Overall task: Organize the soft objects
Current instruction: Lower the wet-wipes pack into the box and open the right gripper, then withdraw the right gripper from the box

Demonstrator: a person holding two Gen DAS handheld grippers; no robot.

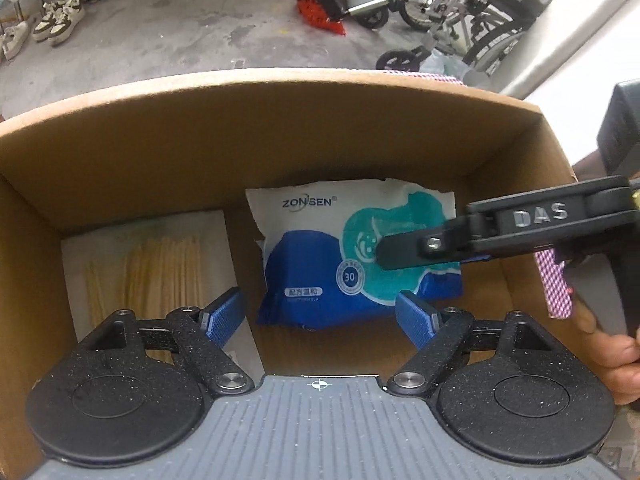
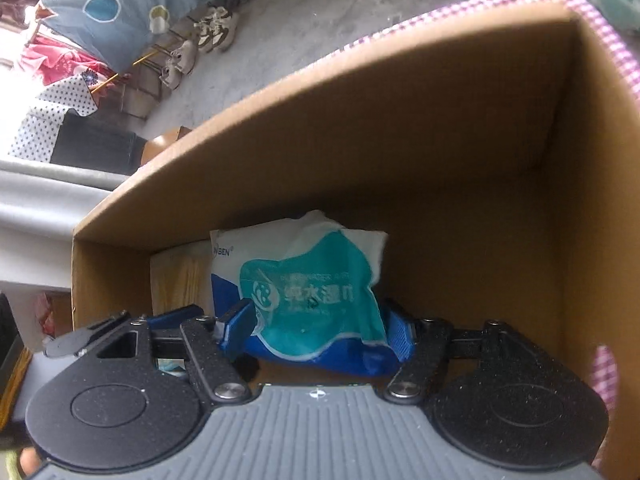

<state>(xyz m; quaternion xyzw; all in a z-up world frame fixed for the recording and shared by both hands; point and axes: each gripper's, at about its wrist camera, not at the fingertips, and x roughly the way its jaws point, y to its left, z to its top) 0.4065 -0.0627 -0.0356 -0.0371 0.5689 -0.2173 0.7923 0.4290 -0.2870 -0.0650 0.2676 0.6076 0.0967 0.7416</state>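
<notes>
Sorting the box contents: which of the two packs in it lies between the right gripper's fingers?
The blue-and-teal wipes pack, printed ZONSEN and 30; the other, a pale pack of sticks, lies beside it.

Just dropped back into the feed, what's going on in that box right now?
A person is working both handheld grippers down inside a cardboard box. A blue and white pack of wet wipes lies on the box floor, next to a pale packet of thin wooden sticks on its left. The right gripper has the pack's end between its fingers, but the jaws stand apart and do not look clamped on it. The left gripper hangs open just short of the pack, holding nothing.
</notes>
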